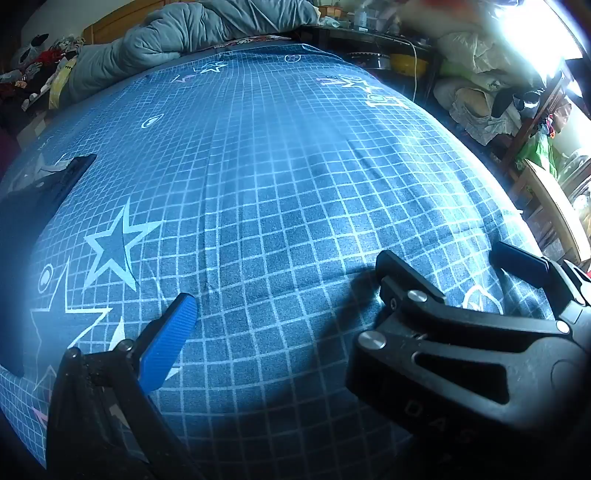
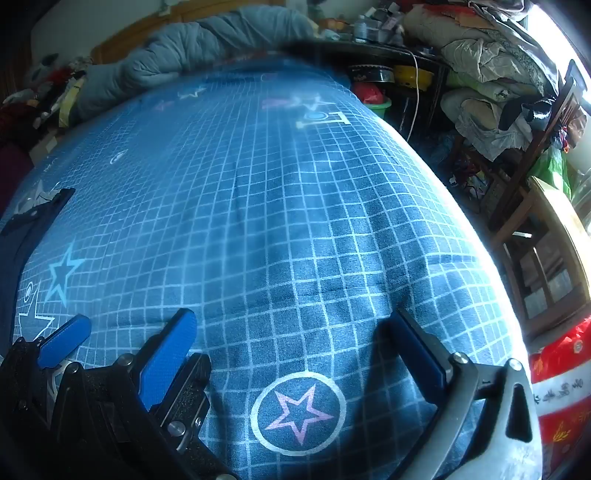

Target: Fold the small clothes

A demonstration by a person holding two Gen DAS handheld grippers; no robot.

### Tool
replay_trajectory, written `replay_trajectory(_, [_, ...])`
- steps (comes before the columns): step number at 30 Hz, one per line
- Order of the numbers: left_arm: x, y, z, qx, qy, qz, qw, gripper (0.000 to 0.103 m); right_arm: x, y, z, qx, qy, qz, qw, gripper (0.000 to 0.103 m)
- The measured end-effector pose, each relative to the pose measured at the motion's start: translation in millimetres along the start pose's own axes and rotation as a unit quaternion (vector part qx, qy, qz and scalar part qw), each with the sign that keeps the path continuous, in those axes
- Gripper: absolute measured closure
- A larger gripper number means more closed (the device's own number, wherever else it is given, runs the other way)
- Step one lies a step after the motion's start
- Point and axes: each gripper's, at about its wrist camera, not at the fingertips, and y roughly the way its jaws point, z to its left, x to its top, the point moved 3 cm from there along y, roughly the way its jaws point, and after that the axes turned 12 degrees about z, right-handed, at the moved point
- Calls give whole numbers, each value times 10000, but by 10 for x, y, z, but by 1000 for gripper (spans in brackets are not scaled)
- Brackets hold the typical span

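Observation:
A dark navy garment (image 1: 33, 221) lies at the left edge of the bed, partly cut off by the frame; it also shows in the right wrist view (image 2: 22, 236). My left gripper (image 1: 280, 291) is open and empty, low over the blue grid bedsheet (image 1: 277, 166), to the right of the garment. My right gripper (image 2: 295, 339) is open and empty over the sheet near a circled pink star print (image 2: 299, 411). The right gripper's fingers (image 1: 517, 258) show at the right of the left wrist view, and the left gripper's blue pad (image 2: 64, 341) shows at the lower left of the right wrist view.
A grey quilt (image 1: 192, 33) is bunched at the head of the bed. A pile of clothes (image 1: 33, 70) lies at the far left. Cluttered shelves and bedding (image 2: 491, 74) stand to the right, with a wooden chair (image 2: 535, 229) and a red bag (image 2: 561, 387) beside the bed.

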Motion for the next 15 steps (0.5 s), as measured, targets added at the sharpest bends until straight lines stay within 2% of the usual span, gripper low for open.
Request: replay_trajectory(15, [-2,-2,-2,0,0,-1,10000,0,0,8,-1,3,1,12,10000,0])
